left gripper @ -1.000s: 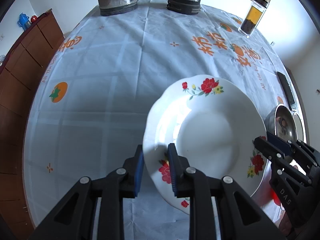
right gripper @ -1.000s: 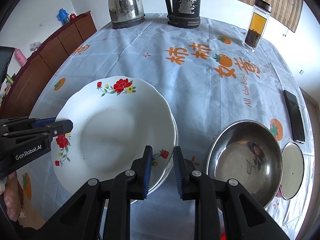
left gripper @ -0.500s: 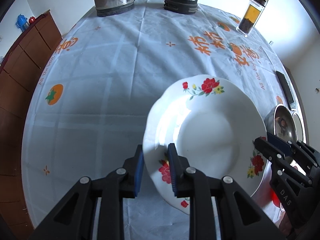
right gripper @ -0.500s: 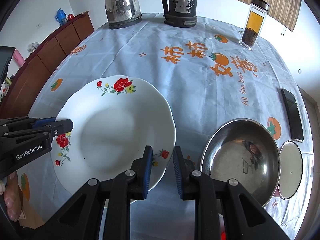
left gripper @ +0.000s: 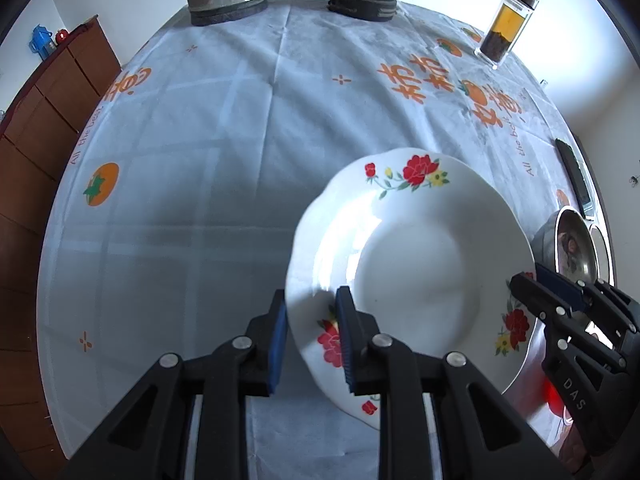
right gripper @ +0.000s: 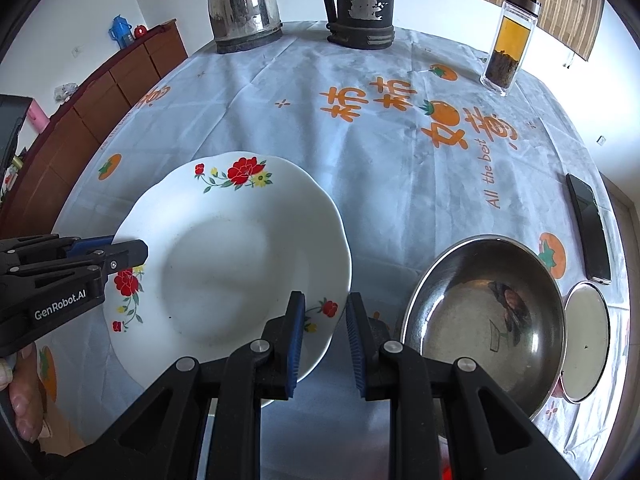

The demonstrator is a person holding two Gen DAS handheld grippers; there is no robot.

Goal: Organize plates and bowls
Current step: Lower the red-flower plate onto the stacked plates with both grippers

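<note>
A white plate with red flowers is held tilted above the tablecloth by both grippers. My left gripper is shut on the plate's left rim, which runs between its blue pads. My right gripper is shut on the right rim near a small red flower. Each gripper also shows in the other's view: the left gripper at the plate's left edge, the right gripper at its right edge. A steel bowl stands on the table right of the plate.
A small round steel lid and a black phone lie right of the bowl. A steel kettle, a black jug and a tea bottle stand at the far edge. A wooden cabinet runs along the left.
The plate has shifted slightly with both grippers still on it. The rim of a second plate, seen under its right edge a second ago, no longer shows.
</note>
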